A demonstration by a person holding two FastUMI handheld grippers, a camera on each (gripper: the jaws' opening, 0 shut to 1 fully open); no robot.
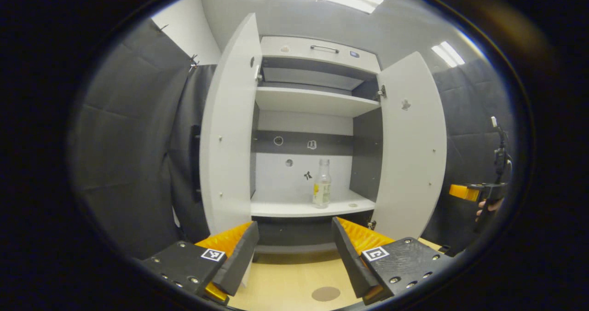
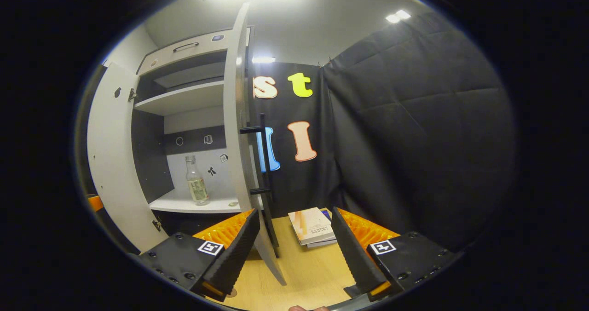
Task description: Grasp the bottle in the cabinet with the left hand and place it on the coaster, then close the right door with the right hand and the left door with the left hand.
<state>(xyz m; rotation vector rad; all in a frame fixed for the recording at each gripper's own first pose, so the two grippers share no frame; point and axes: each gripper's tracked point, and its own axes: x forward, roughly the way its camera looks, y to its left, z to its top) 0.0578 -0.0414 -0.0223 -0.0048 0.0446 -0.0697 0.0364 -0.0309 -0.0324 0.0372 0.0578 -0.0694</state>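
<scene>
Left gripper [image 1: 294, 249] open above wooden tabletop [image 1: 280, 279], seemingly.

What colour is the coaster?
Brown, a plain round coaster; the left gripper view shows it best.

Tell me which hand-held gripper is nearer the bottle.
Left, probably. The left hand-held gripper faces the bottle head-on, open, in front of the shelf. The right hand-held gripper, also open, sits off to the side, by the right door.
</scene>
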